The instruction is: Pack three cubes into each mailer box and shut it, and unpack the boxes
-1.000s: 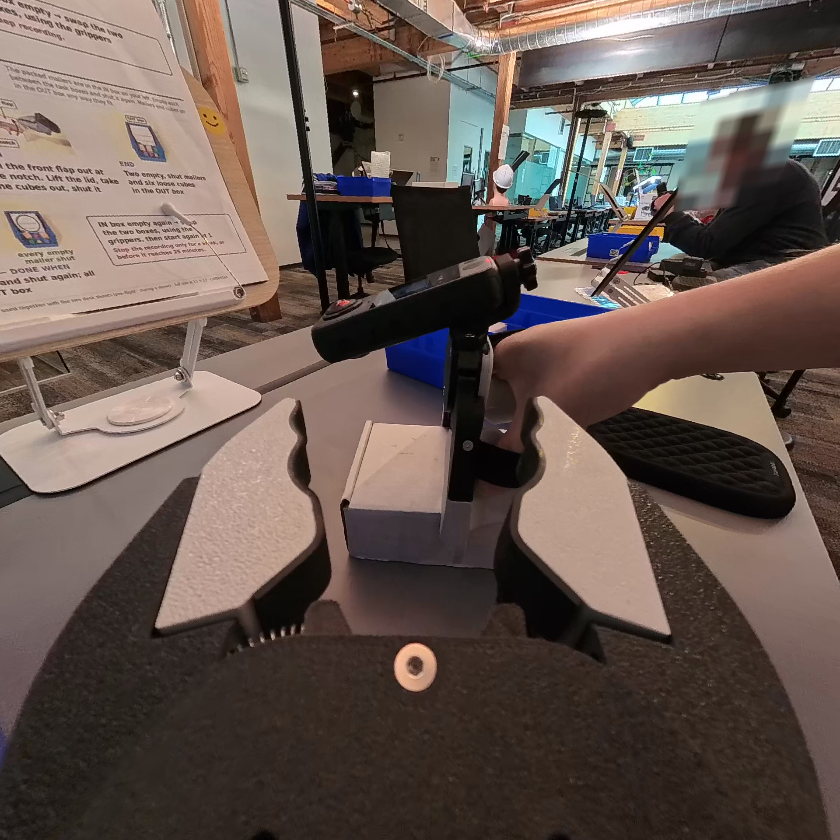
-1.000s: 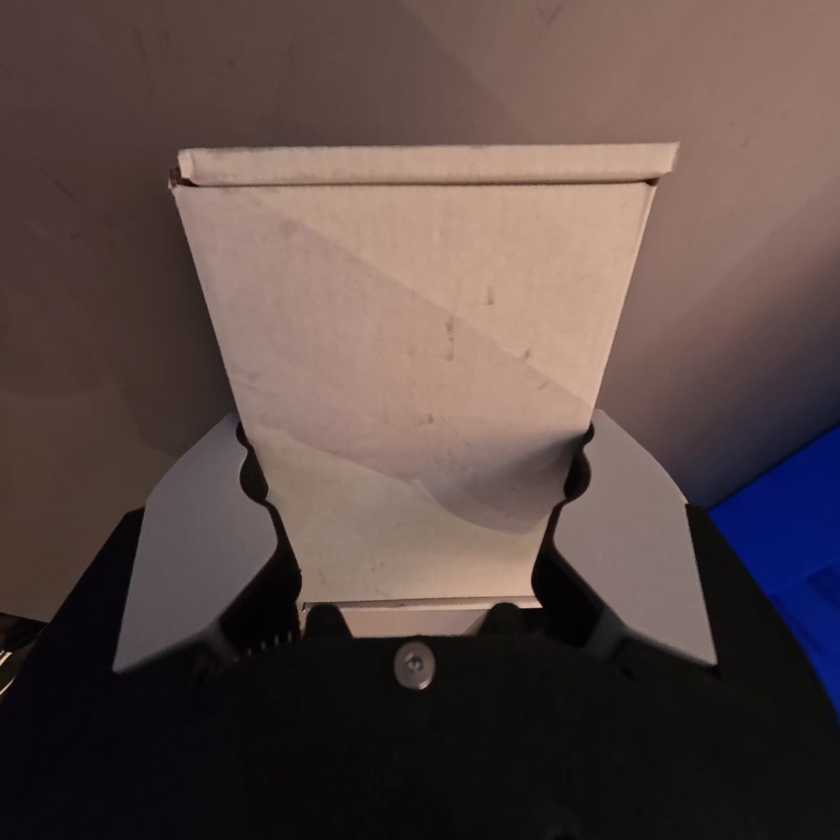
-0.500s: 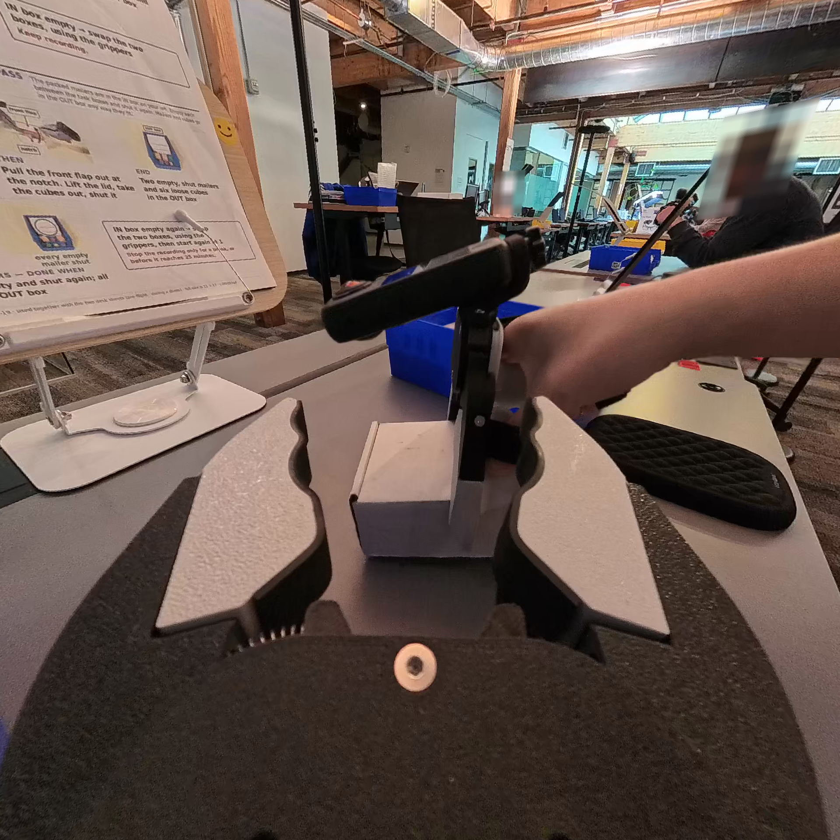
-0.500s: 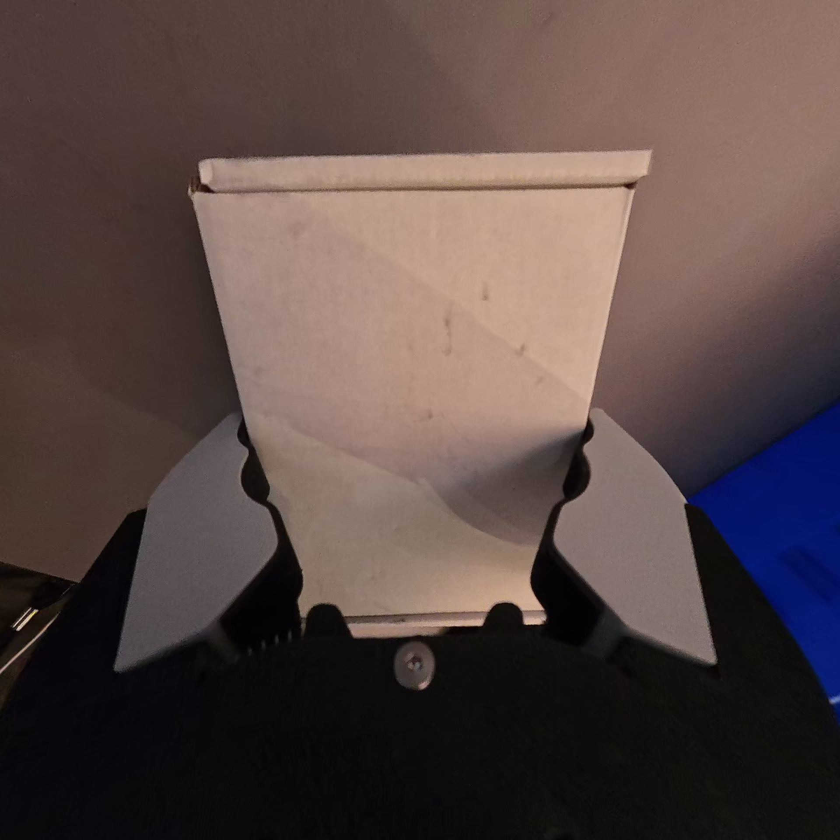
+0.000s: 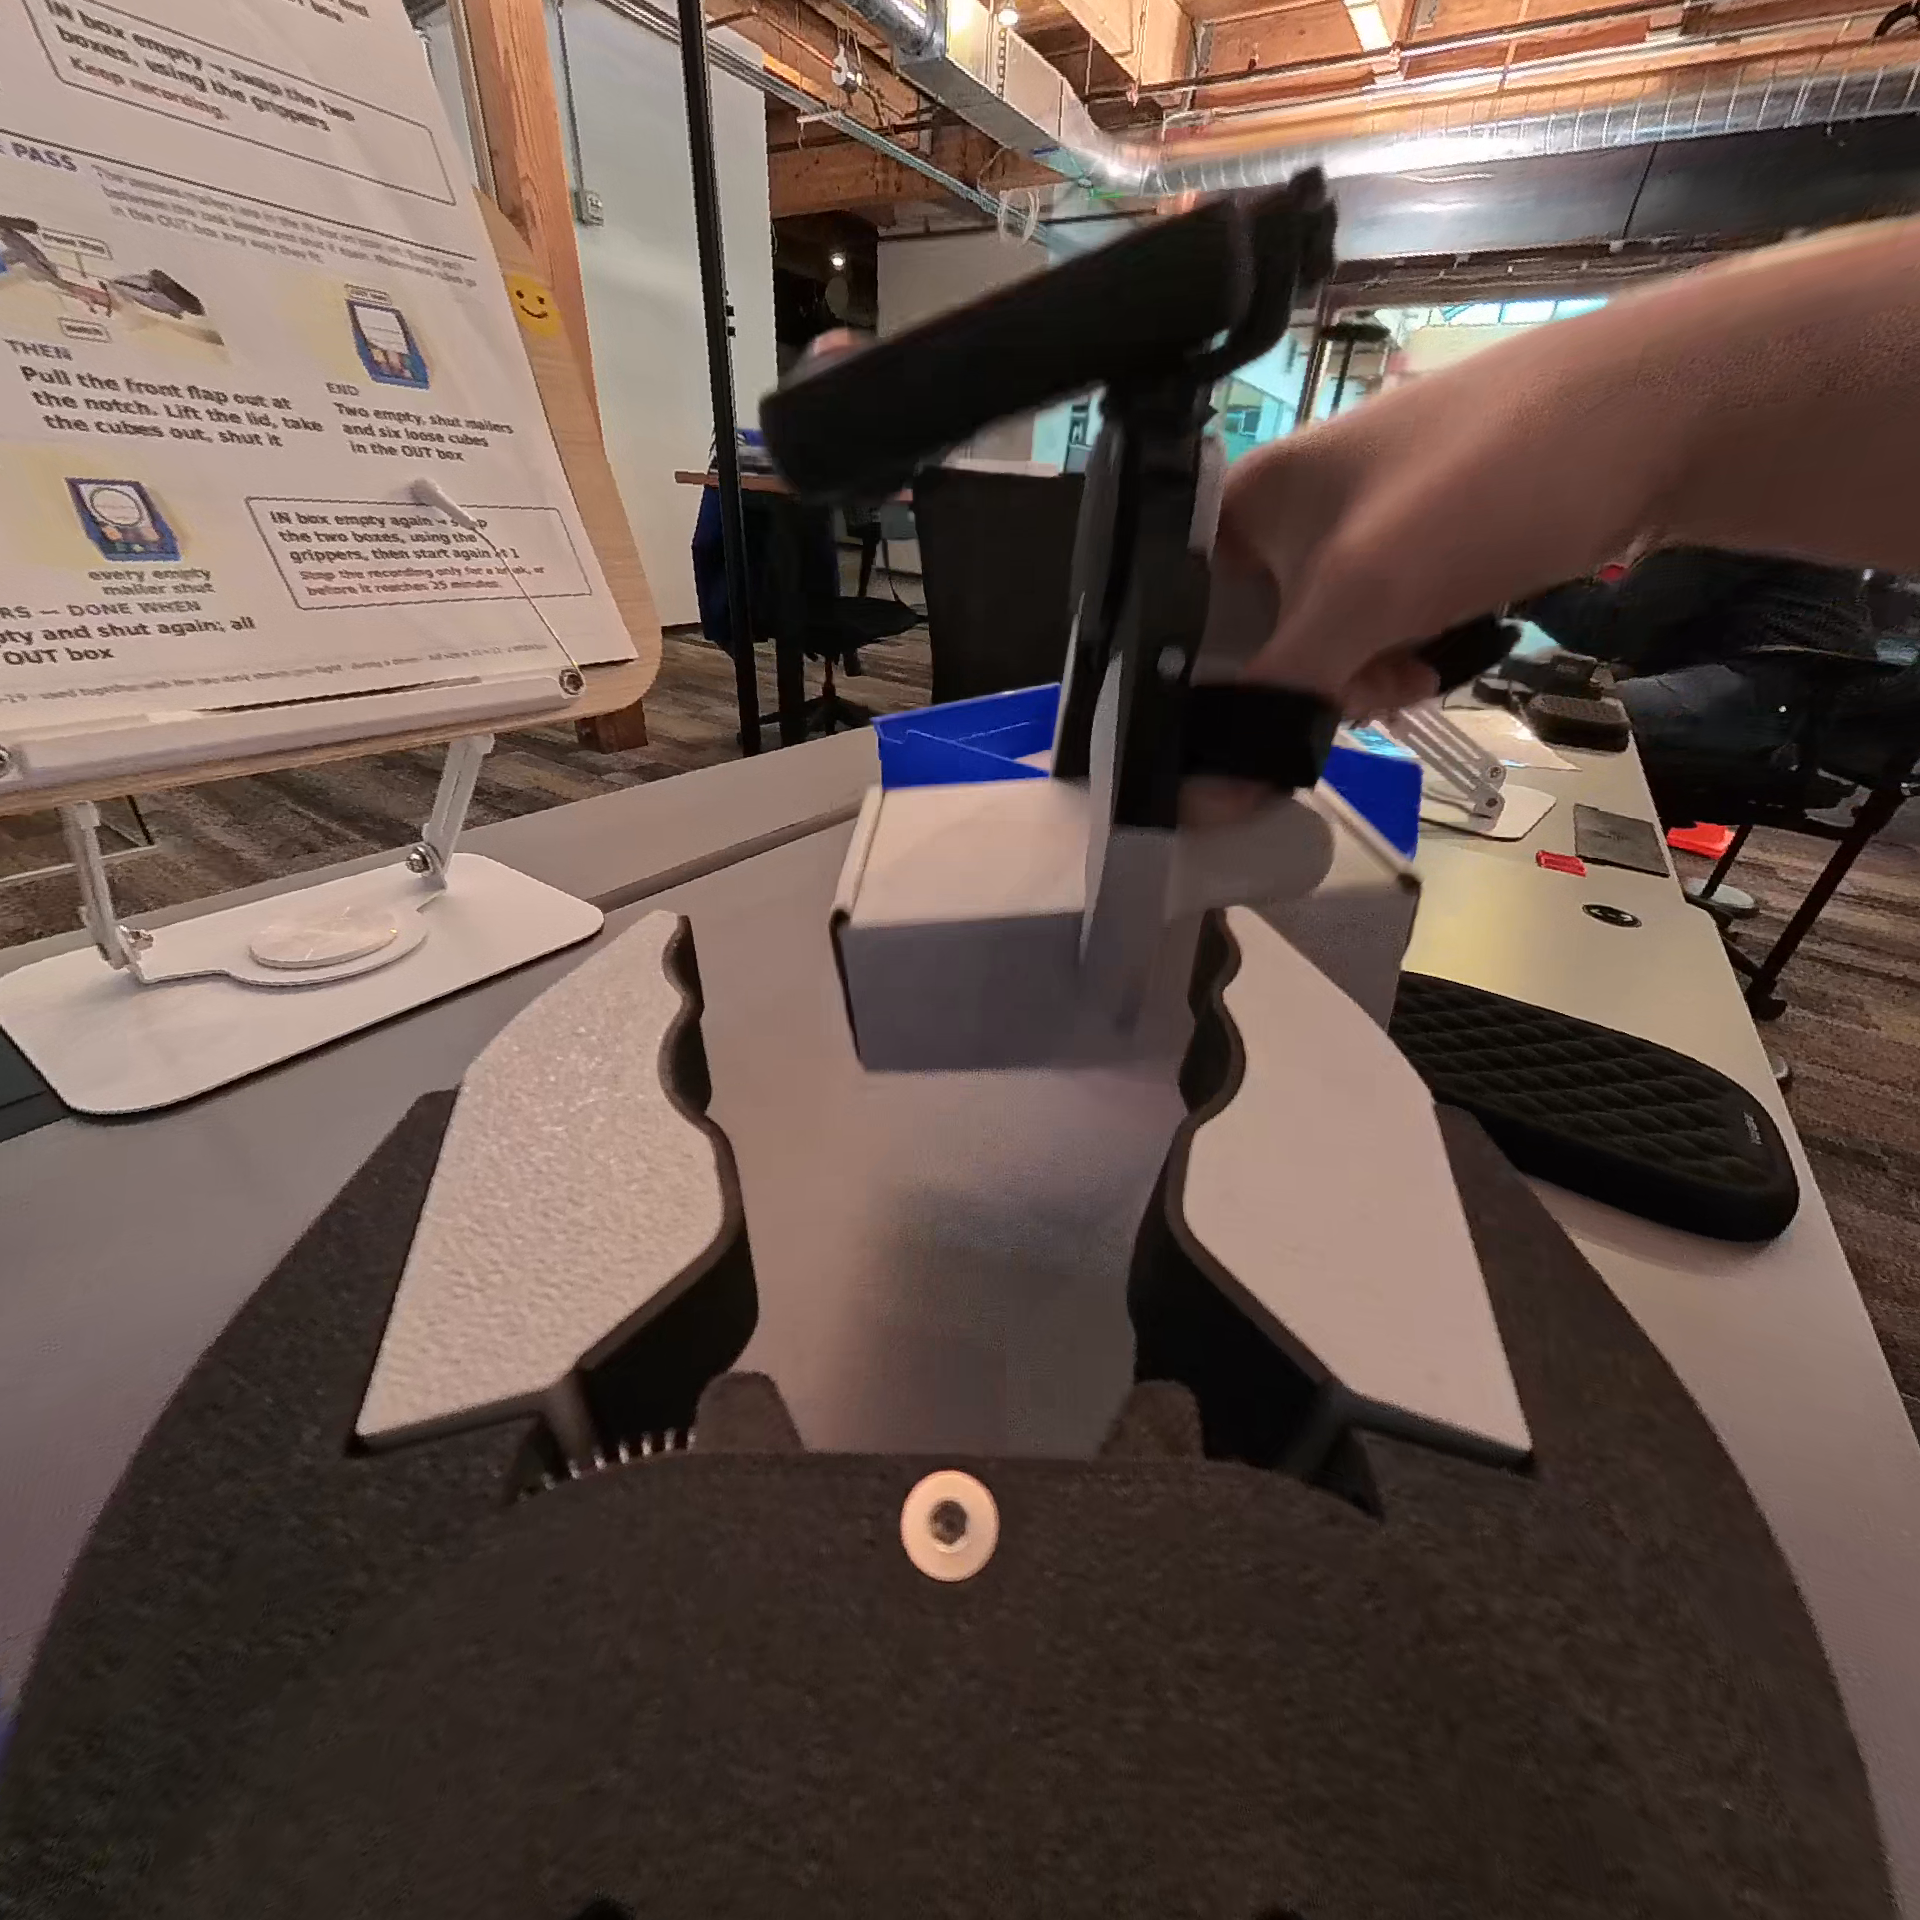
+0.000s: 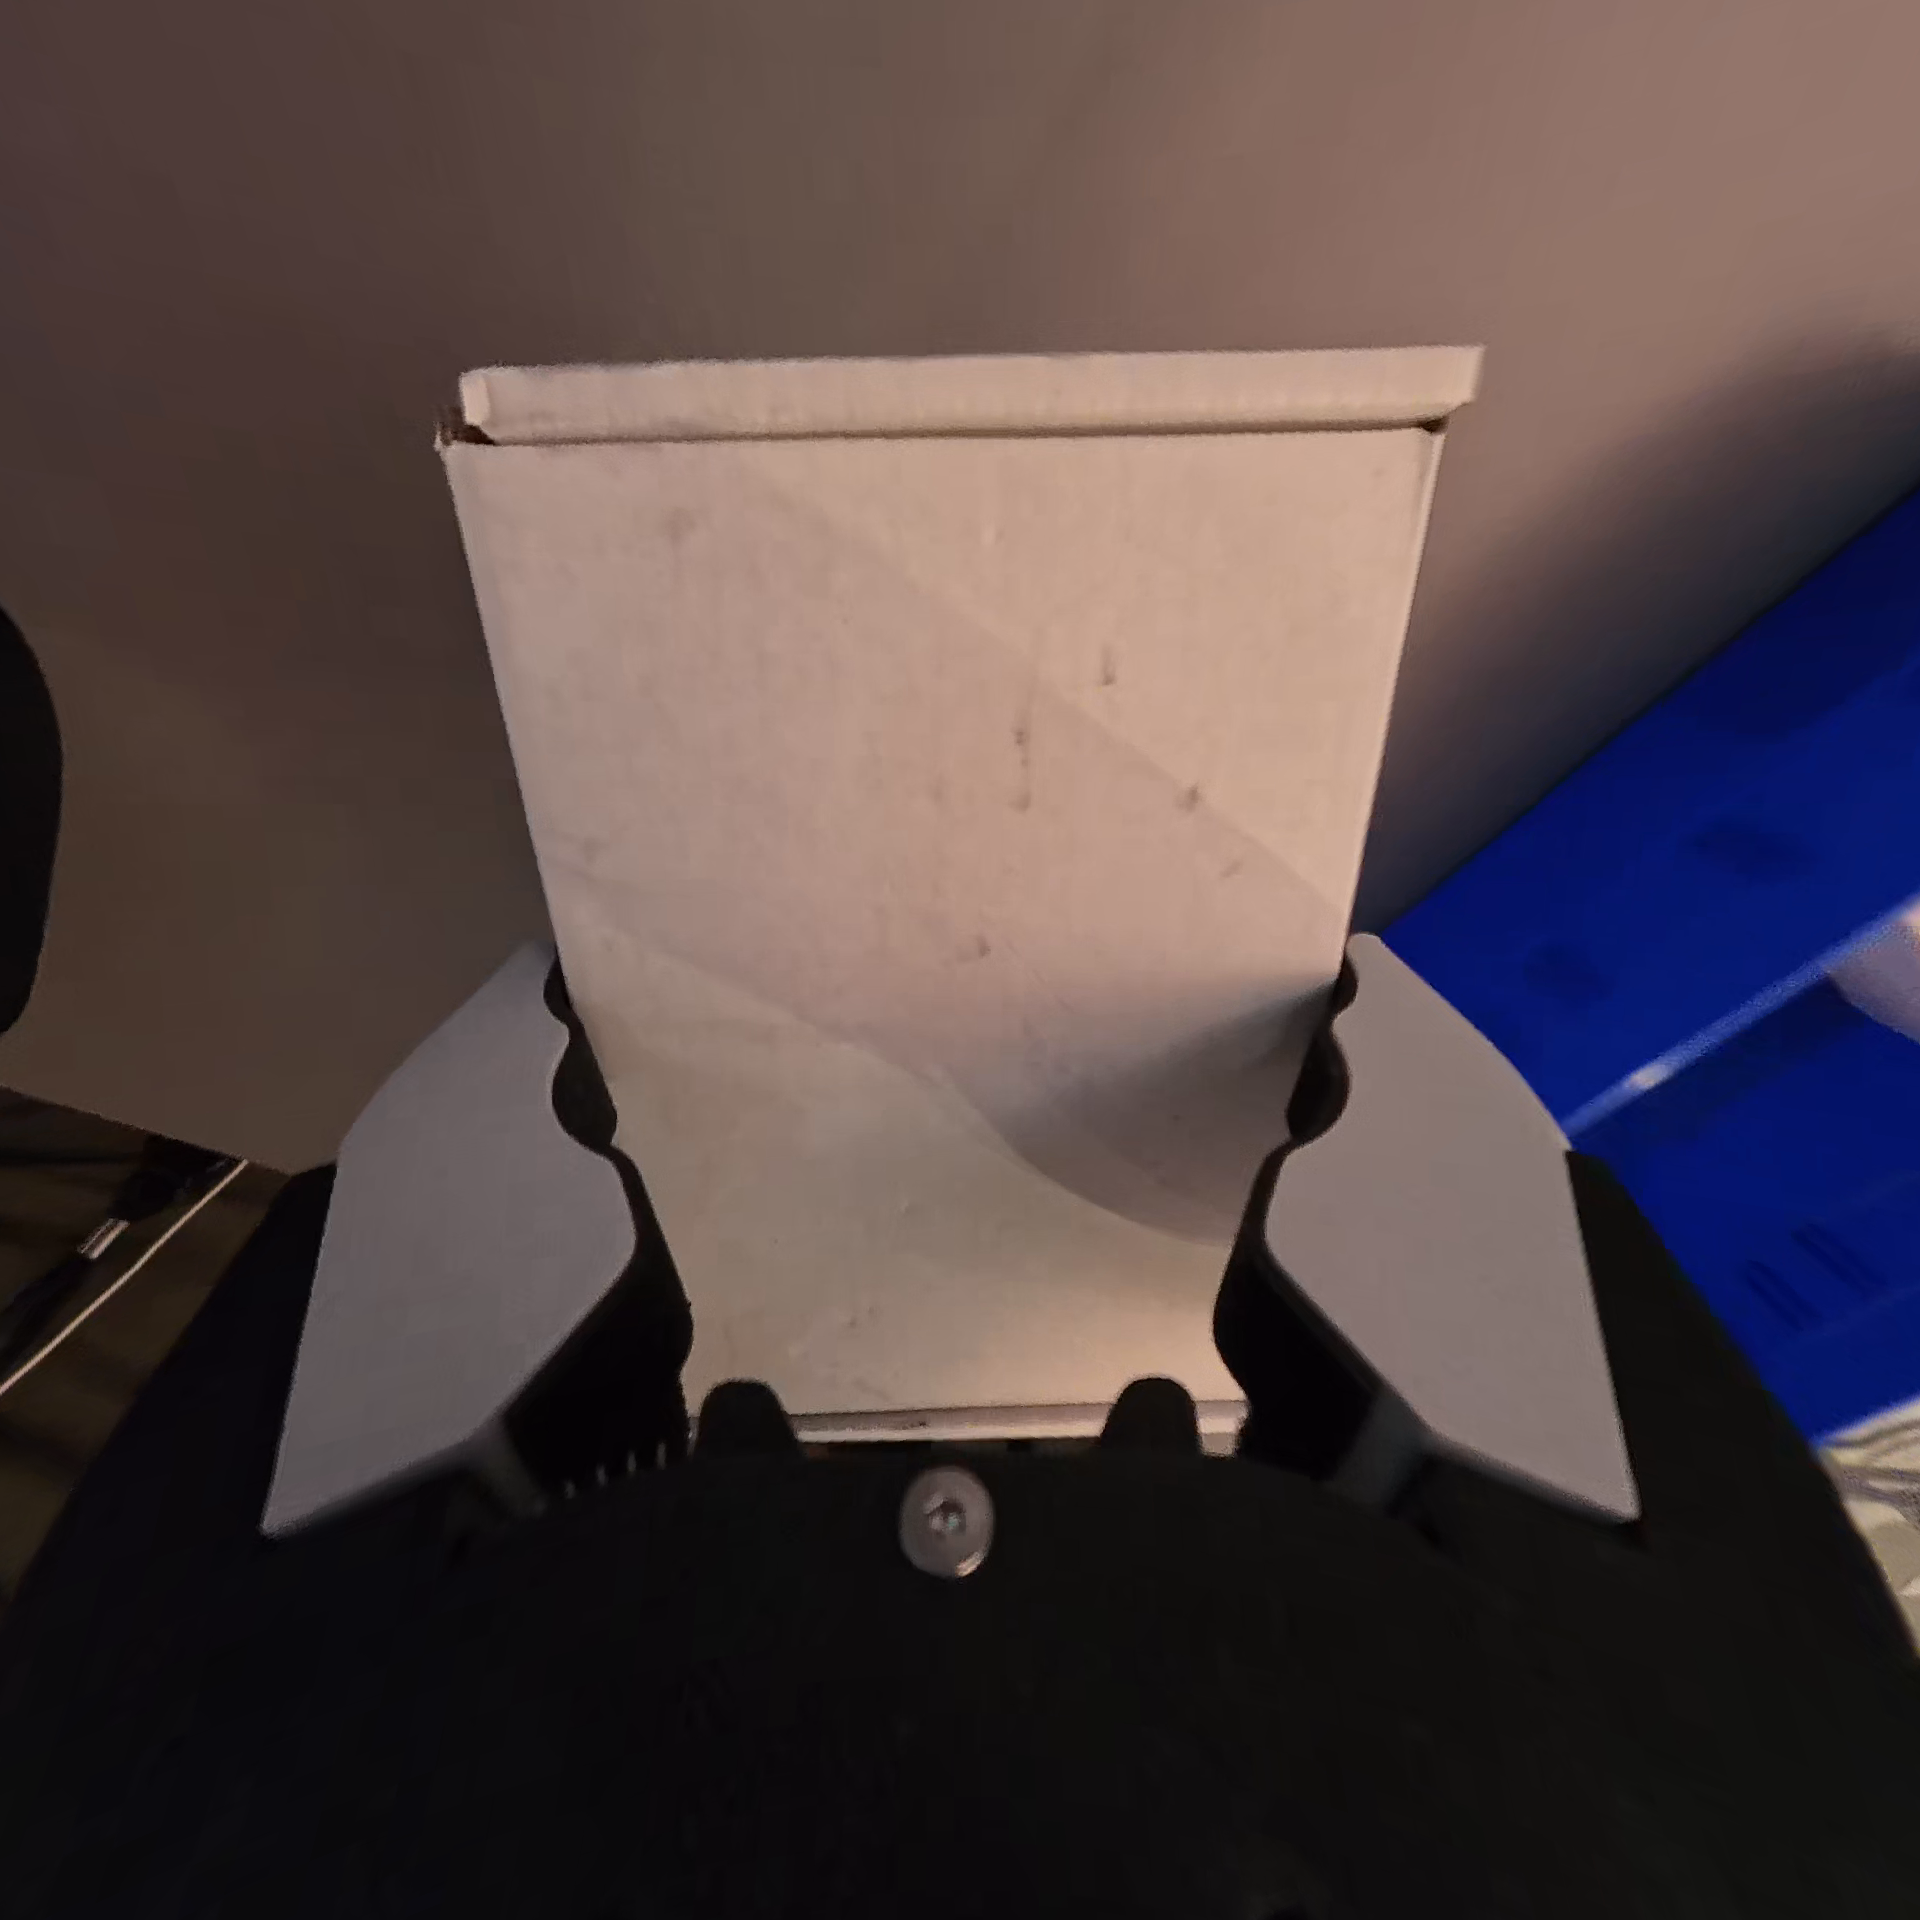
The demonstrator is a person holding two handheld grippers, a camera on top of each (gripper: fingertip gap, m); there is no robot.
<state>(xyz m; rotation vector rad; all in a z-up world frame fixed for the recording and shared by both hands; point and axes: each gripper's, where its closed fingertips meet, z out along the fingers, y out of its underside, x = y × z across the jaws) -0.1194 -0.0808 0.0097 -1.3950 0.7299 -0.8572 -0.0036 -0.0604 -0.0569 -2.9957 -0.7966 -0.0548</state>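
Observation:
A shut white mailer box (image 6: 945, 790) fills the right wrist view, clamped by its two sides between my right gripper's (image 6: 948, 997) fingers. In the left wrist view the same box (image 5: 966, 935) hangs in the air above the grey table (image 5: 208, 1226), held from above by the right gripper (image 5: 1132, 810), with a person's hand on its handle. My left gripper (image 5: 951, 997) is open and empty, low over the table, with the box just beyond its fingertips. No cubes are in view.
A blue bin (image 5: 956, 732) stands behind the lifted box and shows at the right of the right wrist view (image 6: 1714, 1018). An instruction sheet on a white stand (image 5: 260, 935) is at the left. A black quilted pad (image 5: 1590, 1112) lies at the right.
The right gripper has lifted the mailer box off the table and carried it up and toward the blue bin. The left gripper stays open and has barely moved.

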